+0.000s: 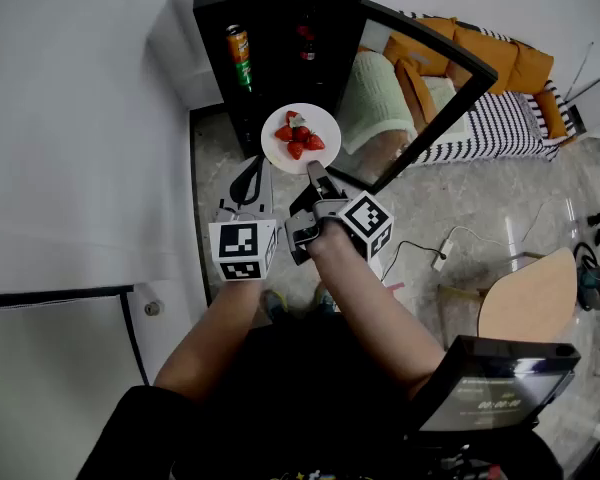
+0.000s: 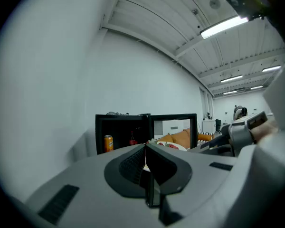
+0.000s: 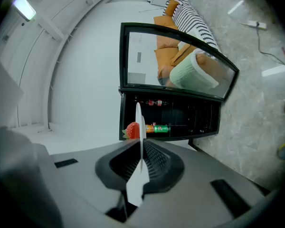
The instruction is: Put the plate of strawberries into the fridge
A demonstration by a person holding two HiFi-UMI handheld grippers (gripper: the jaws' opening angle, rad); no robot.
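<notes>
A white plate [image 1: 302, 136] with several strawberries [image 1: 298, 140] hangs in front of the open black fridge [image 1: 270, 38]. My right gripper [image 1: 316, 174] is shut on the plate's near rim. In the right gripper view the plate [image 3: 138, 127] shows edge-on between the jaws, with a strawberry [image 3: 132, 130] on its left. My left gripper [image 1: 250, 181] is just left of the plate, with jaws together and holding nothing that I can make out. In the left gripper view the shut left gripper [image 2: 146, 158] points at the fridge [image 2: 123, 134], and the plate [image 2: 173, 146] shows to the right.
The fridge's glass door [image 1: 430, 98] stands swung open to the right. Inside are an orange can [image 1: 240, 58] and red bottles [image 1: 306, 43]. A white wall [image 1: 80, 118] is on the left. An orange sofa [image 1: 480, 53], a power strip [image 1: 445, 253] and a round wooden tabletop [image 1: 530, 298] lie to the right.
</notes>
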